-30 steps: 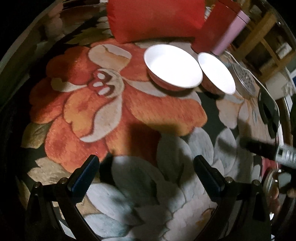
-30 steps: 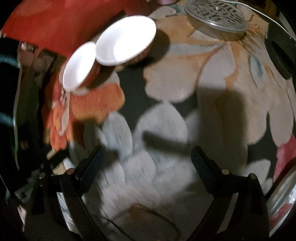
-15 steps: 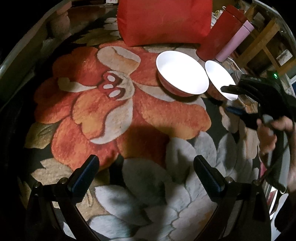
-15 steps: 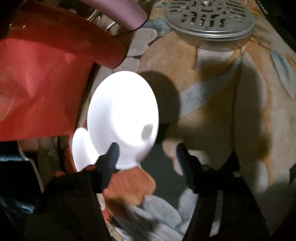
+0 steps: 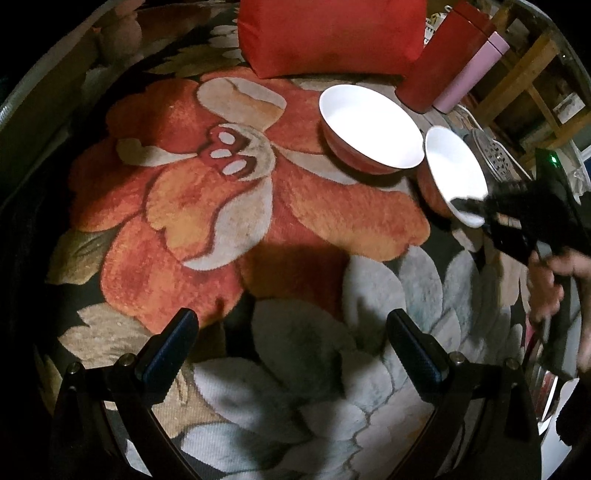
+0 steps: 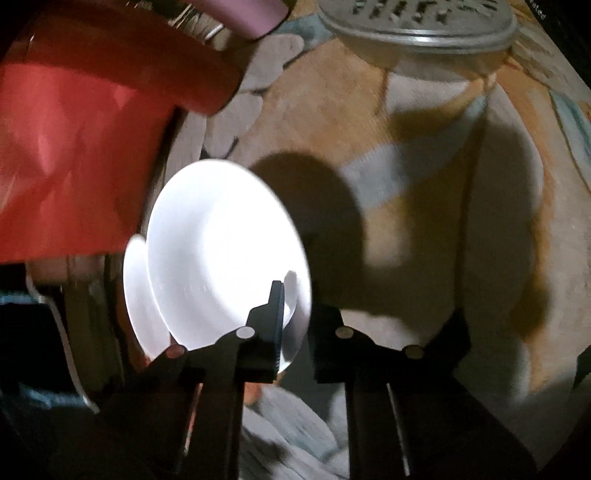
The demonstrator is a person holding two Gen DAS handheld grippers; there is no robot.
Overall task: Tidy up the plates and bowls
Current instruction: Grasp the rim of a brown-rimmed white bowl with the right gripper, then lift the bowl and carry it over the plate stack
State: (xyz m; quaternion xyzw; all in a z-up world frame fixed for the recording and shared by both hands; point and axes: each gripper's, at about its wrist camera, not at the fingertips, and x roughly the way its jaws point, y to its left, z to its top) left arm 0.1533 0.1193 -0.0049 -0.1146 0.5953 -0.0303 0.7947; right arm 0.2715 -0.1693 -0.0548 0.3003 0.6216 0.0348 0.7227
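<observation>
Right gripper (image 6: 295,325) is clamped on the rim of the smaller bowl (image 6: 221,251): in the right wrist view one finger (image 6: 271,332) sits inside the white interior and the other is on the outside of the wall, so the near edge of the rim is pinched between them. From the left wrist view I see the same thing from the side: the right gripper (image 5: 469,206) bites the lower edge of that smaller bowl (image 5: 454,170), with a hand (image 5: 554,284) on the handle behind it. That bowl looks tilted, its opening turned toward the left camera; I can't tell if its base is off the rug. The larger bowl (image 5: 369,125) stands upright on the flowered rug (image 5: 221,221), just beside the smaller one, rims close together; I can't tell if they touch. In the right wrist view only a white sliver of it (image 6: 138,295) shows behind the gripped bowl. Left gripper (image 5: 291,350) is wide apart, nothing between its fingers, hanging over the pale petals of the rug, well apart from both bowls. Behind the bowls: red cushion (image 5: 332,33), a red bottle (image 5: 436,62) with a pink bottle (image 5: 469,70) beside it. A perforated metal lid (image 6: 417,18) lies on the rug past the bowls. Right view is blurred.
</observation>
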